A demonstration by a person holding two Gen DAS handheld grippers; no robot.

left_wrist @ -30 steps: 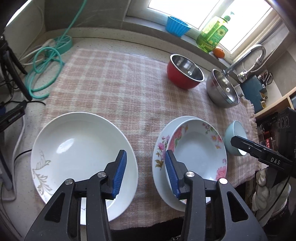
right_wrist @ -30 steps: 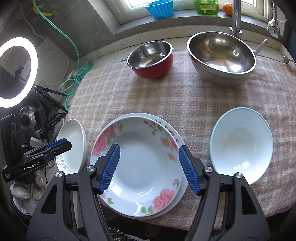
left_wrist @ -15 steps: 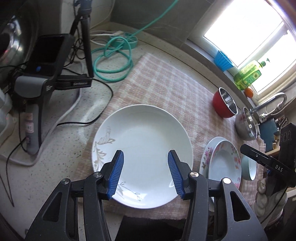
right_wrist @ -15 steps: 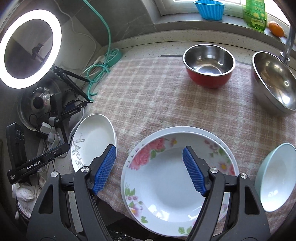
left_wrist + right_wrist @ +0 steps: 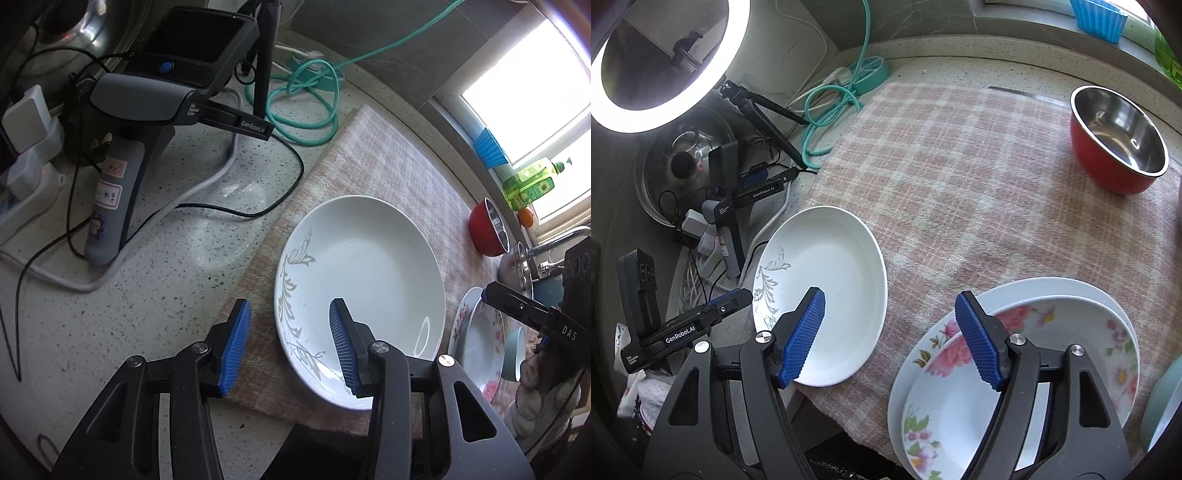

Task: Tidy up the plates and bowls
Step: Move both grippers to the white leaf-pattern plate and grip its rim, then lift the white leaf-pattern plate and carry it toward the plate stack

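A white plate with a grey leaf pattern (image 5: 364,280) lies at the left edge of the checked cloth (image 5: 391,173); it also shows in the right wrist view (image 5: 827,284). My left gripper (image 5: 288,347) is open and empty, straddling the plate's near left rim from above. My right gripper (image 5: 890,339) is open and empty, over the cloth between the white plate and the floral plate stack (image 5: 1027,369). That stack is a floral bowl-plate on a larger floral plate, also in the left wrist view (image 5: 480,343). A red bowl with steel inside (image 5: 1119,140) stands far right.
A pale blue bowl (image 5: 515,354) sits right of the stack. A spare gripper on a stand (image 5: 147,107), black cables and a teal hose (image 5: 306,99) crowd the counter left of the cloth. A ring light (image 5: 661,62) stands at back left. A steel bowl (image 5: 517,266) is near the tap.
Both grippers swung left. My left gripper moved from centred over the white plate to its left rim. My right gripper moved off the floral stack toward the gap beside the white plate.
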